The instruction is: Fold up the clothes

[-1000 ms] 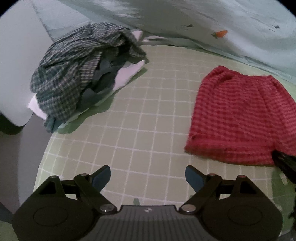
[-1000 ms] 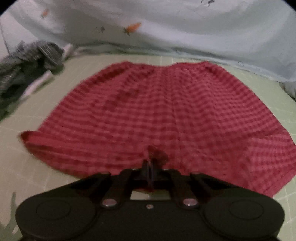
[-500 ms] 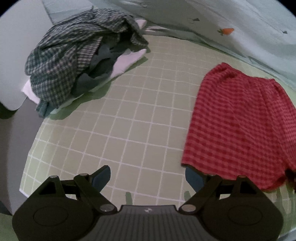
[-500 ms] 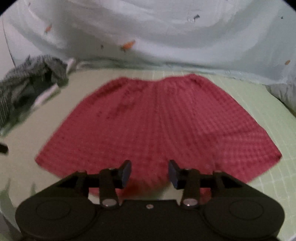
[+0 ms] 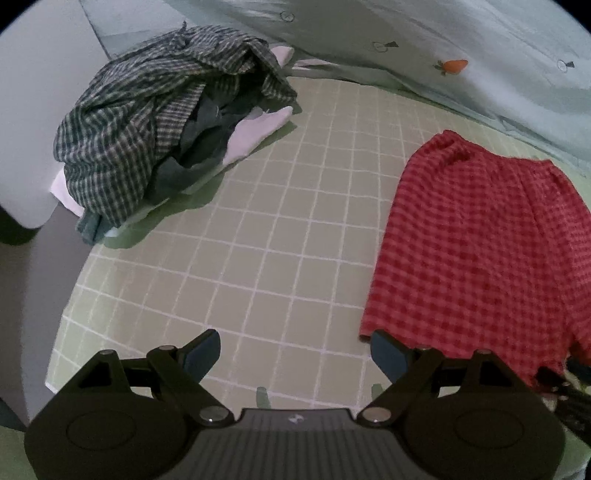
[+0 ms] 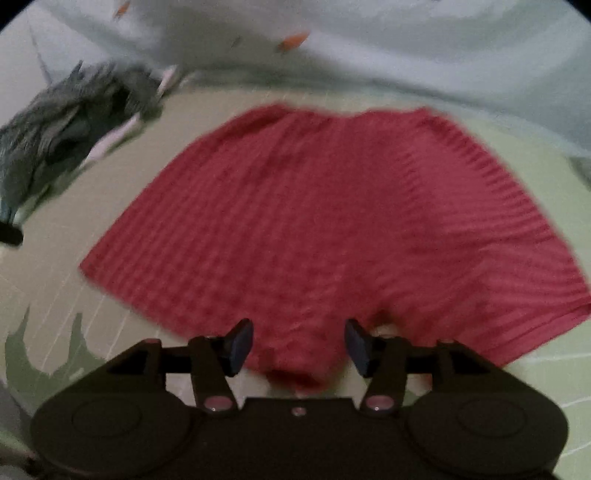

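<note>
Mat (image 5: 280,221), green with a white grid, covers the surface, pale sheet (image 5: 461,33) bunched behind it. Far left sits a heap of clothes (image 5: 162,136) (checked shirt on top). Left gripper (image 5: 295,350) hangs wide apart over bare mat. Red shorts (image 6: 325,221) lie flat at right; right gripper (image 6: 299,341) is opening above their near edge, pads clear of them.

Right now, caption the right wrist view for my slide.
Right gripper opening above red checked shorts lying flat on the grid mat.
</note>
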Motion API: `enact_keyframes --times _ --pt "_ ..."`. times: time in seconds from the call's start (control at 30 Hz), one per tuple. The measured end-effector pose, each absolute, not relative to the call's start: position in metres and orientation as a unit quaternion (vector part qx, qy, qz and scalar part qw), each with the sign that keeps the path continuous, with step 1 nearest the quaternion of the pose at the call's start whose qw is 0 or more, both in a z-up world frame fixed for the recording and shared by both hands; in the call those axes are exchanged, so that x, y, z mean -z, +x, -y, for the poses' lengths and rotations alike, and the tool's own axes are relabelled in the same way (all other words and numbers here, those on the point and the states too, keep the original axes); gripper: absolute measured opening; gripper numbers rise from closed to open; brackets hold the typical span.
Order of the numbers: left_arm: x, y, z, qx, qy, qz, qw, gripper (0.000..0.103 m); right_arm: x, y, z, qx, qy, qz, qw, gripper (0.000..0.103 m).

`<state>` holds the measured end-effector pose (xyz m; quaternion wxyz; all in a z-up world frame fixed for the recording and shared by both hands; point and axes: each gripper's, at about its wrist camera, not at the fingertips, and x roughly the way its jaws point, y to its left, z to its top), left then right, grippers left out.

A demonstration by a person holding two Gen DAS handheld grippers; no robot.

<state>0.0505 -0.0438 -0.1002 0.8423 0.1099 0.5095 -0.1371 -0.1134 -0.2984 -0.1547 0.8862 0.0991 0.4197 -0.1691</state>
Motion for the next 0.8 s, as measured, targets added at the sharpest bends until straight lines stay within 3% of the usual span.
enact_keyframes --times 0.07,0.17,0.2,0.33,0.43,0.53,0.63,0.7,0.77,0.8 --pt "0.098 0.047 0.055 0.142 0.108 -0.509 0.842 0.089 0.145 -0.126 0.312 0.200 0.106 -0.395 0.890 0.081" --pt "0.094 0.038 0.077 0.154 0.110 -0.503 0.843 0.089 0.137 -0.147 0.341 0.250 0.136 -0.368 0.885 0.091" --pt "0.092 0.034 0.085 0.158 0.111 -0.500 0.844 0.089 0.136 -0.155 0.353 0.265 0.150 -0.363 0.881 0.099" --pt "0.081 0.015 0.114 0.184 0.090 -0.483 0.851 0.089 0.146 -0.188 0.408 0.325 0.208 -0.354 0.852 0.102" --pt "0.070 -0.003 0.135 0.204 0.073 -0.465 0.858 0.097 0.157 -0.206 0.441 0.321 0.233 -0.359 0.845 0.103" --pt "0.060 -0.025 0.156 0.207 0.083 -0.439 0.870 0.097 0.163 -0.213 0.464 0.315 0.233 -0.365 0.845 0.103" --pt "0.054 -0.047 0.174 0.203 0.100 -0.423 0.878 0.098 0.164 -0.214 0.485 0.293 0.236 -0.354 0.856 0.094" --pt "0.054 -0.058 0.182 0.193 0.110 -0.425 0.878 0.098 0.166 -0.212 0.497 0.275 0.241 -0.352 0.862 0.069" --pt "0.054 -0.067 0.187 0.182 0.115 -0.428 0.878 0.098 0.169 -0.210 0.504 0.258 0.239 -0.355 0.866 0.051" --pt "0.054 -0.071 0.189 0.178 0.116 -0.430 0.877 0.098 0.172 -0.207 0.508 0.251 0.238 -0.359 0.866 0.047"
